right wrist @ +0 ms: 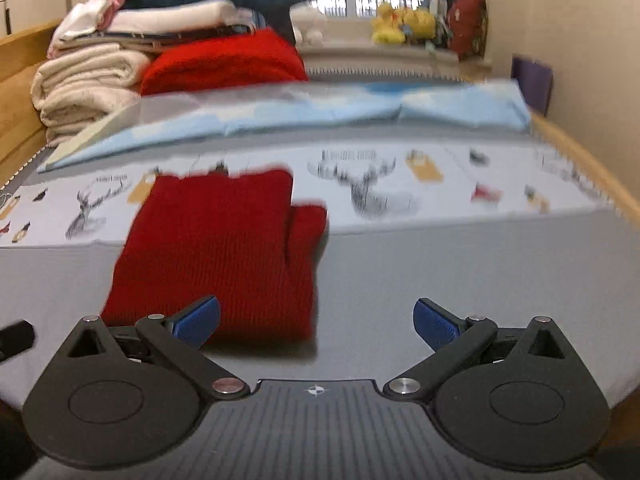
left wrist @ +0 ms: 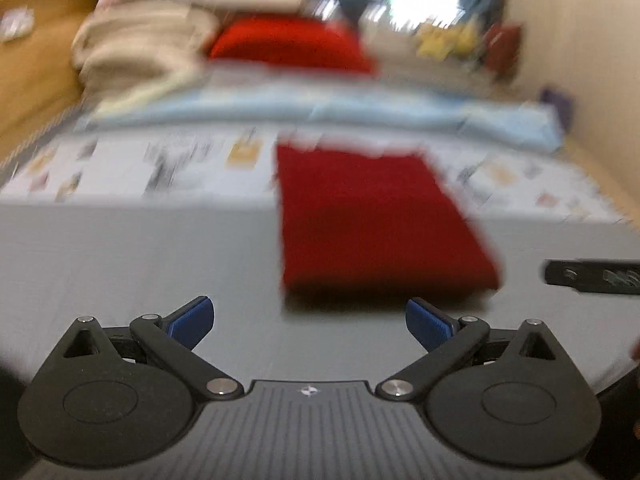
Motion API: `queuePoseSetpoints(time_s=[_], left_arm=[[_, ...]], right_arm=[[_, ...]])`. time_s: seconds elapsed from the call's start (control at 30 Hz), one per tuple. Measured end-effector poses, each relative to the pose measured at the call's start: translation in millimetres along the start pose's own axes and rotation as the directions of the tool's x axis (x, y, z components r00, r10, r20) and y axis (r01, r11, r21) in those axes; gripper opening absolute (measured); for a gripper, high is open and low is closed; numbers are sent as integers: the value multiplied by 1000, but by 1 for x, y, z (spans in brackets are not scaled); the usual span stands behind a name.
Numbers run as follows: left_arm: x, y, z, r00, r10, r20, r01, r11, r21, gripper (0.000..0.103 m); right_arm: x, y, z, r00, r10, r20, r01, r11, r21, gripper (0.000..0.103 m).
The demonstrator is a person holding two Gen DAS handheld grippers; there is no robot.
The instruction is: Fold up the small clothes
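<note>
Small red knitted garment [right wrist: 224, 248] lies flat and folded into a rough rectangle on the grey bed sheet [right wrist: 440, 280]. Its far end overlaps the white printed cloth with deer drawings [right wrist: 368, 188]; its near end sits on bare grey.

Left gripper [left wrist: 310, 322]: blue-padded fingers spread wide apart, nothing between them, hovering just short of the garment's near edge [left wrist: 380, 220], which sits ahead and slightly right of centre. Left view is motion-blurred.

Right gripper [right wrist: 316, 320]: fingers also spread wide, holding nothing. Its left blue pad [right wrist: 198, 320] overlaps the garment's near right corner in the view; cannot tell if it touches. Rest of the garment is ahead-left of it.

Beyond the garment: light blue folded sheet [right wrist: 320, 116] across the bed, then a red knitted blanket roll [right wrist: 224, 62] and a stack of cream folded blankets [right wrist: 88, 84] far-left of the garment. Yellow plush toys [right wrist: 404, 24] on the windowsill far behind.
</note>
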State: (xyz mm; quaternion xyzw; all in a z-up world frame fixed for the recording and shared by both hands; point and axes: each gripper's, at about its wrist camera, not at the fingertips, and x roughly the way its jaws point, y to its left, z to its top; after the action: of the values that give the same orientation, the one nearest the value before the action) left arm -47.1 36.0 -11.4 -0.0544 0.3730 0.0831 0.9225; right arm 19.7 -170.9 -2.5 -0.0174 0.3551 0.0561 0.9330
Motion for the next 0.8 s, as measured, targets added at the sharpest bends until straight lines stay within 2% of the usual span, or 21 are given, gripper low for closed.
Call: queuePoseSetpoints(time_s=[0.03,0.1,0.2,0.3,0.47,0.8], left_arm=[[6,1,1,1000,7,-25,-8,999,-32,102],[12,1,6,1000,16,-9,-17,999,-45,102],[18,-7,12,999,41,21,-41,999,1,102],[23,-8,13,1000,22,13,-22,1000,-15,102],[26,-13,11,1000,1,13,-1,1000,-12,102],[31,-8,12,1000,7,14,-7,1000,-30,102]], right_arm=[[6,1,-9,999,10,-34,-10,1000,4,102],[17,6,-19,995,11,-97,-12,1000,-6,101],[19,15,-16,998,25,-63,-28,999,-44,102],[22,23,-15,999,0,-40,-3,996,-94,102],[21,26,-13,1000,5,-30,-8,996,-85,102],[23,33,-10,1000,0,4,1,995,-103,102]])
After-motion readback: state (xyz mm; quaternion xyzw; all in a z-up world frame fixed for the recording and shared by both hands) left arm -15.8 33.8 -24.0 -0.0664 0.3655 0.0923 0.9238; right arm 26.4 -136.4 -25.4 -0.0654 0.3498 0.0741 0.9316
